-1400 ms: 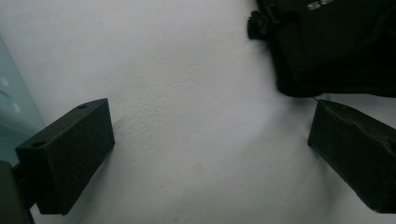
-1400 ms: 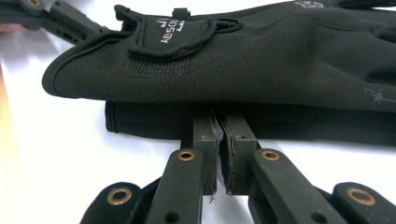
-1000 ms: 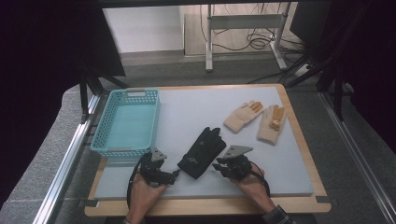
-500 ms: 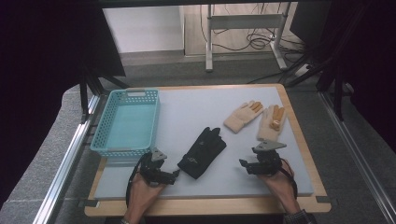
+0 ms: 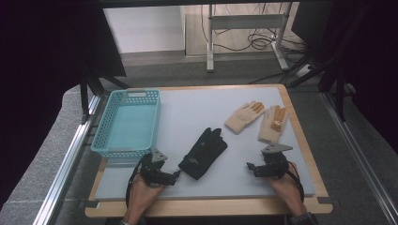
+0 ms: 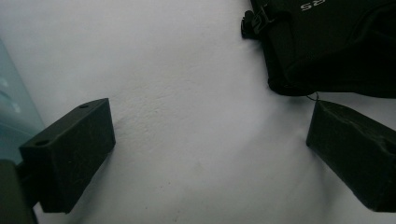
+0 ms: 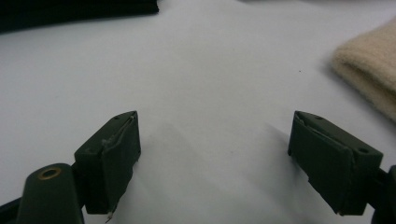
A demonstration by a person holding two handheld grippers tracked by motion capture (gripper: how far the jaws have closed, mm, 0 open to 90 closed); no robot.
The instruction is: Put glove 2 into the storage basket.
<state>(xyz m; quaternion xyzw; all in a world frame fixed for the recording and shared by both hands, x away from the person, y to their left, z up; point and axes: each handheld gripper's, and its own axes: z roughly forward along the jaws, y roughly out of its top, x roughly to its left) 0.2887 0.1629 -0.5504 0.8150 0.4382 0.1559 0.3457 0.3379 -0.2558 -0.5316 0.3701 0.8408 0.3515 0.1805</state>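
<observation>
A blue basket (image 5: 127, 123) is seen at the left of the grey mat (image 5: 202, 105), its near end close to the left gripper (image 5: 174, 175). That gripper is held low over the mat near the front edge, with its jaws spread wide and nothing between them. In the left gripper view the mat lies bare between the jaws, and the cuff of the black glove (image 6: 327, 42) is found just beyond the right-hand jaw, very close to it; whether they touch cannot be told. In the high view the black glove (image 5: 203, 153) is laid flat near the middle of the mat, fingers pointing away from the person, just to the right of the left gripper. Further right, the right gripper (image 5: 251, 167) is held above the mat, also spread open and empty. Two beige gloves (image 5: 259, 118) are laid side by side beyond it, near the right edge. In the right gripper view one beige cuff (image 7: 369, 70) is seen ahead, apart from the jaws.
</observation>
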